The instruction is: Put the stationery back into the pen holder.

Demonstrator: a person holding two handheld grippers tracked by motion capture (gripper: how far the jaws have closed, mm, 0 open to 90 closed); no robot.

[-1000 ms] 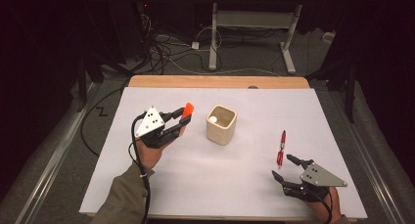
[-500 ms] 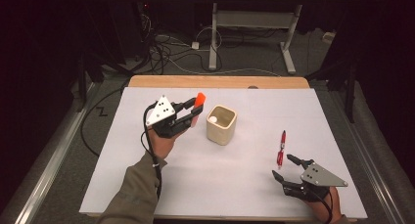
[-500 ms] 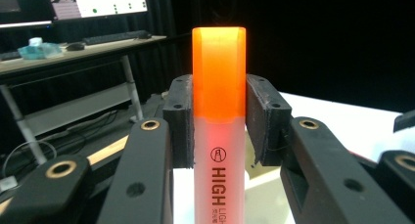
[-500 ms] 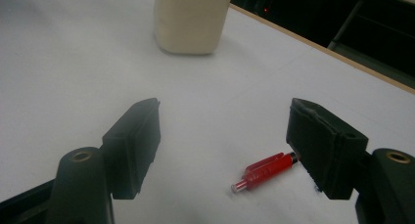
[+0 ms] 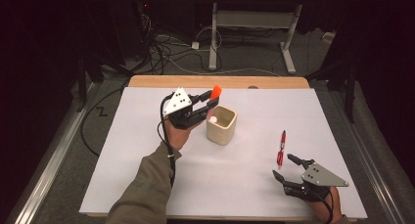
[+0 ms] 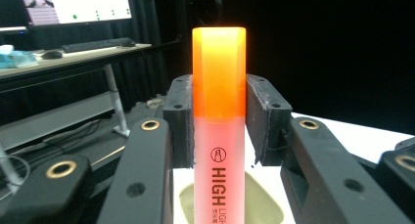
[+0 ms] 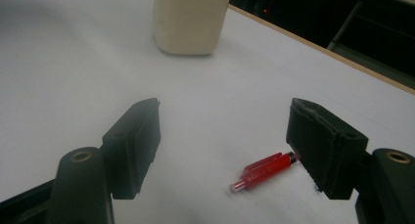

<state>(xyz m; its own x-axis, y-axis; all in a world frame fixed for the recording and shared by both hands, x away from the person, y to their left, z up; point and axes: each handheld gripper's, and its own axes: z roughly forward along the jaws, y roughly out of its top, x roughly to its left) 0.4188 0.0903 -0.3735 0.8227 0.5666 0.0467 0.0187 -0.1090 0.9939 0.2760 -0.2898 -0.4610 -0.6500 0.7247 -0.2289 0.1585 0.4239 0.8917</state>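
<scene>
Highlighter (image 6: pixel 219 136) in left claw (image 5: pixel 208 106), over cup (image 5: pixel 221 124)

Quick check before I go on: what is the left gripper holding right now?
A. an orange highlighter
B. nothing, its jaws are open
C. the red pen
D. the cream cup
A: in the left gripper view the jaws are shut on the orange highlighter, held above the cream cup, while the red pen lies on the table by the open right gripper.
</scene>
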